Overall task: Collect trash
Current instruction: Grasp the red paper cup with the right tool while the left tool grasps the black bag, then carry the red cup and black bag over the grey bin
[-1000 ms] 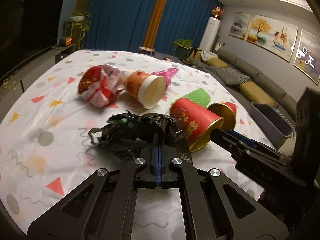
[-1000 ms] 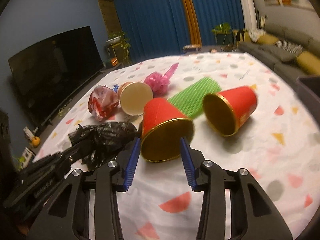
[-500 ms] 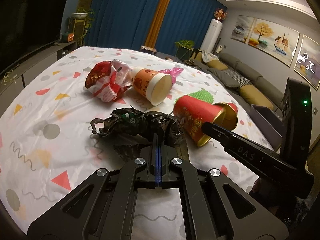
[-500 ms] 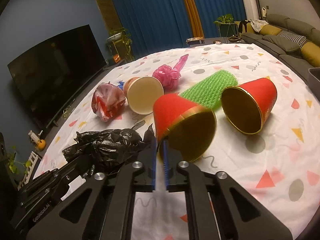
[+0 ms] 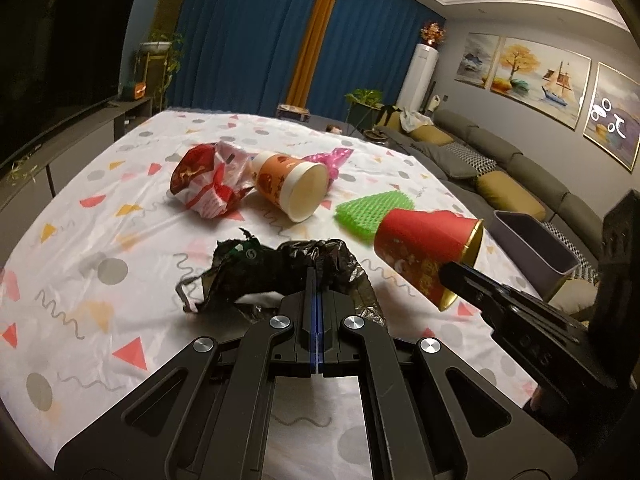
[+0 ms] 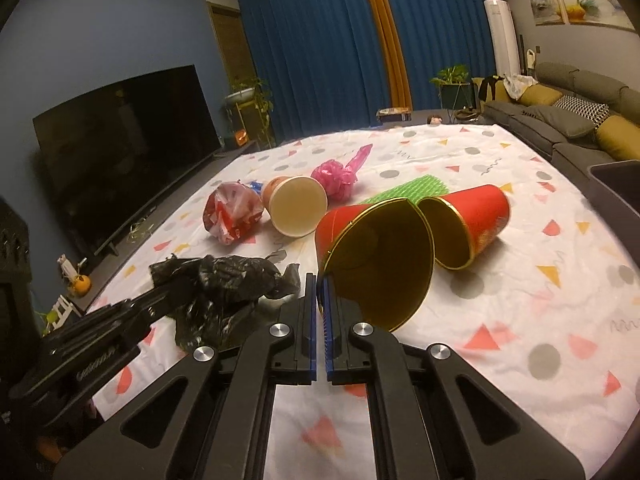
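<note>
While the right gripper (image 6: 319, 280) pinches a red cup's (image 6: 380, 256) rim, lifted off the tablecloth (image 6: 520, 300), left gripper (image 5: 316, 276) clamped on a black bag (image 5: 276, 268), second red cup (image 6: 476, 220) lying just behind.

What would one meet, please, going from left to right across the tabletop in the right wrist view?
Crumpled black plastic bag → crumpled red-and-white wrapper → orange paper cup on its side → red gold-lined cup lying by itself.
</note>
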